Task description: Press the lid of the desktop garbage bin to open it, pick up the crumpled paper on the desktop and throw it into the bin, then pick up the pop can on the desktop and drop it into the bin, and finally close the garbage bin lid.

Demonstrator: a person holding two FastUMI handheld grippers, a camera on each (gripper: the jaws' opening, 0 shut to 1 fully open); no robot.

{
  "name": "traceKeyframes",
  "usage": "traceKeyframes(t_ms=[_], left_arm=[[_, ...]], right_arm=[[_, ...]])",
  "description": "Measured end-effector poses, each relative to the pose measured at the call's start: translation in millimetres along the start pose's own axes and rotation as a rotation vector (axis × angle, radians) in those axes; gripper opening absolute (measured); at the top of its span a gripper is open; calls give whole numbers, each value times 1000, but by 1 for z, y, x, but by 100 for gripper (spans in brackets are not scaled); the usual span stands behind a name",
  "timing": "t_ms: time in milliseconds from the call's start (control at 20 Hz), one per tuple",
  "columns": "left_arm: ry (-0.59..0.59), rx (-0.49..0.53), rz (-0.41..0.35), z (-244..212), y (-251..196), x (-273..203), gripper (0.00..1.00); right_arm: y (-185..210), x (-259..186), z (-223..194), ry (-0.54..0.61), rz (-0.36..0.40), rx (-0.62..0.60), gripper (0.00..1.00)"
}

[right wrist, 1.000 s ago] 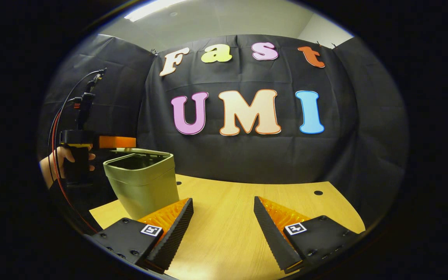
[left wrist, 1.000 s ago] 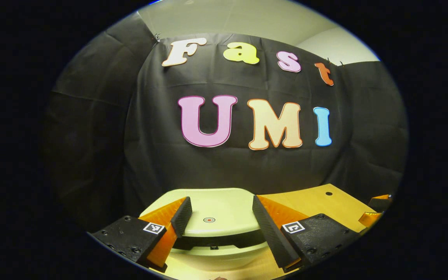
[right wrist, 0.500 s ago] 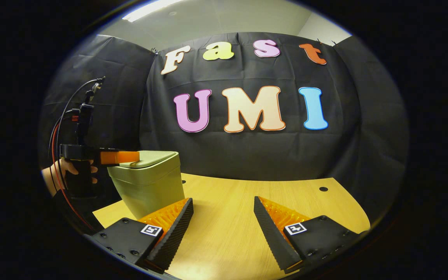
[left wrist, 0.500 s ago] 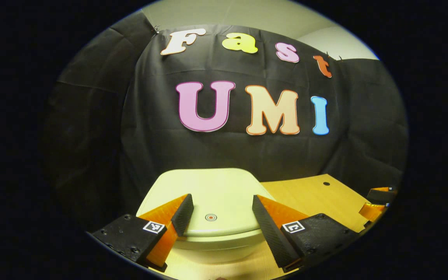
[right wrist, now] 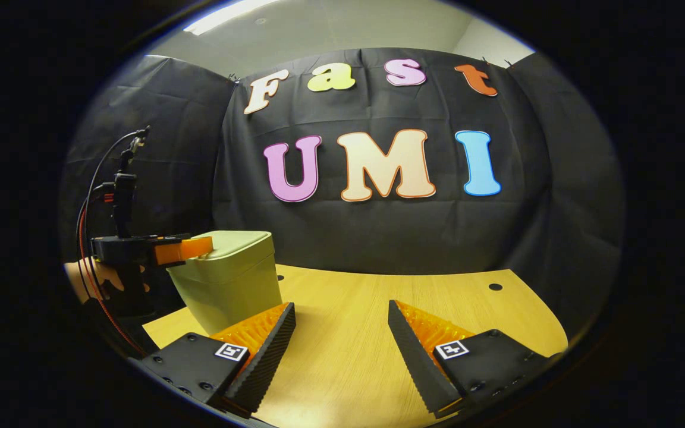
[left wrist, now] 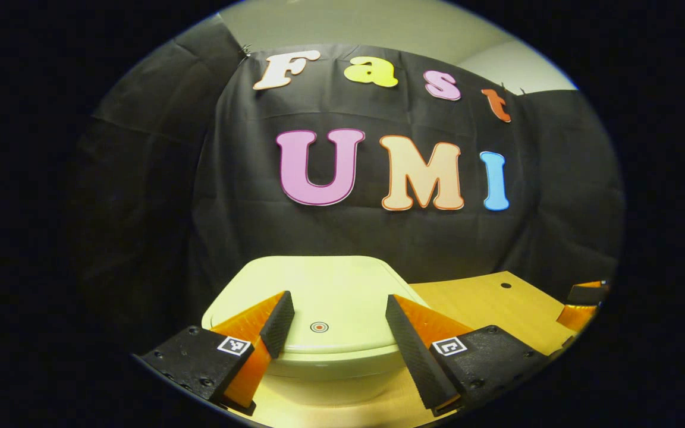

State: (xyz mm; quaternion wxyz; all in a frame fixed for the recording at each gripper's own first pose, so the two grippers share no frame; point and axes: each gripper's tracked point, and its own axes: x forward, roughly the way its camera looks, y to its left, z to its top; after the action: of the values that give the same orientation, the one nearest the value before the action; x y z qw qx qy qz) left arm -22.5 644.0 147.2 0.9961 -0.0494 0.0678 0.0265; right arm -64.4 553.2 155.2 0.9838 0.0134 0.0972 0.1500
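The pale green bin (right wrist: 229, 285) stands on the left of the wooden table (right wrist: 378, 339) with its lid (right wrist: 241, 239) down. In the left gripper view the lid (left wrist: 319, 279) lies flat just below and ahead of me, a small red dot (left wrist: 319, 326) near its front edge. My left gripper (left wrist: 338, 297) is open, its fingers straddling that dot. From the right gripper view the left gripper (right wrist: 200, 245) sits level over the lid's near edge, held by a hand (right wrist: 90, 279); I cannot tell whether it touches. My right gripper (right wrist: 340, 305) hangs open over bare table, holding nothing.
The table has small round holes (right wrist: 495, 286) near its far right corner. Black cloth walls close in behind and on both sides. Cables (right wrist: 84, 238) rise from the left gripper. The right gripper (left wrist: 583, 295) appears at the far right of the left gripper view.
A second ago the lid stood ajar with a dark gap under it. It has come down flat and shut. The left gripper dropped with it and now tilts slightly upward.
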Motion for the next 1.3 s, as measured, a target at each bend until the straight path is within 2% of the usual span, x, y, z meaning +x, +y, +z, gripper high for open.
traceKeyframes(t_ms=[200, 350, 500, 600, 650, 750, 800, 900, 950, 1000, 1050, 1100, 1150, 1250, 1300], left_arm=[[-85, 21, 27, 17, -7, -5, 94], [-204, 40, -14, 49, -51, -13, 92], [-215, 114, -29, 53, -89, -16, 93], [-242, 128, -52, 59, -119, -21, 96], [-245, 124, -66, 59, -134, -22, 94], [-242, 105, -93, 53, -159, -24, 99], [-239, 89, -107, 52, -171, -25, 95], [-251, 68, -129, 52, -193, -28, 95], [-265, 71, -140, 56, -203, -30, 100], [-272, 80, -154, 57, -213, -30, 99], [-287, 84, -170, 62, -222, -31, 95], [-294, 85, -184, 63, -230, -32, 99], [-286, 84, -194, 60, -237, -32, 95], [-282, 72, -202, 61, -245, -33, 95], [-279, 65, -209, 61, -249, -33, 99]], right_arm=[[-27, -5, 29, -58, -23, -12, 98], [-55, -13, 54, -108, -54, -24, 98], [-82, -21, 75, -148, -76, -17, 98], [-98, -28, 88, -178, -88, -16, 99], [-106, -31, 94, -192, -91, -16, 99], [-119, -35, 101, -209, -98, -18, 98], [-126, -38, 102, -215, -102, -20, 98], [-138, -42, 107, -227, -108, -17, 98], [-142, -43, 108, -231, -111, -16, 98], [-147, -44, 109, -232, -112, -18, 98], [-151, -44, 110, -231, -113, -18, 98], [-154, -44, 110, -230, -114, -17, 98], [-158, -44, 111, -231, -117, -10, 98], [-161, -47, 115, -239, -116, 3, 98], [-163, -48, 116, -245, -118, 2, 98]])
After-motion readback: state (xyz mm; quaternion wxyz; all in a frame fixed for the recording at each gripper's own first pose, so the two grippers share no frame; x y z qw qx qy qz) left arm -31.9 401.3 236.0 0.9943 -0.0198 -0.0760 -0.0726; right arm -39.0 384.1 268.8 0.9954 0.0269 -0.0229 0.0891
